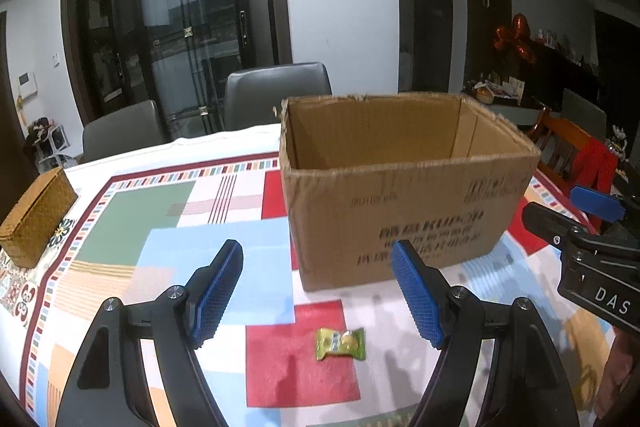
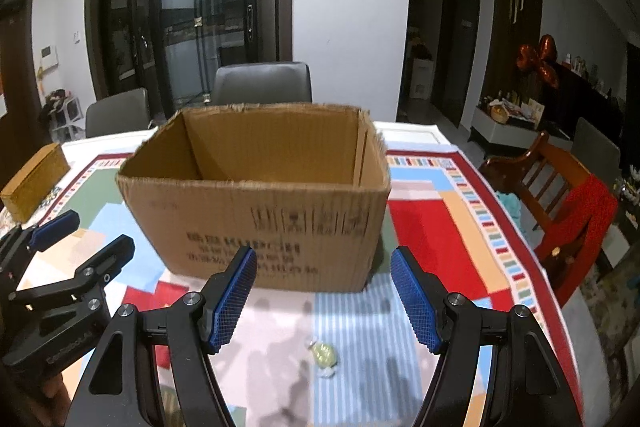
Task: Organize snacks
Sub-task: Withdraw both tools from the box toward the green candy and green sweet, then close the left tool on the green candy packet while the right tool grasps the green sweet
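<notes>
Sweets lie on the patchwork tablecloth before an open cardboard box, one under each spread, empty claw.

Left wrist view: left gripper [image 1: 316,291] is spread, holding nothing, above a green-wrapped candy [image 1: 341,343] on a red patch just in front of the cardboard box [image 1: 408,211]; it looks light, crinkly and slippery, best pinched across its plump middle. Woven box [image 1: 36,217] sits far left on the tablecloth [image 1: 132,211]. Right wrist view: right gripper [image 2: 324,297], also spread and empty, hangs over a clear-wrapped sweet [image 2: 323,357], small and hard-looking; soft cloth may bunch. Grey chairs [image 2: 262,81] and glass doors [image 2: 192,7] stand behind.
</notes>
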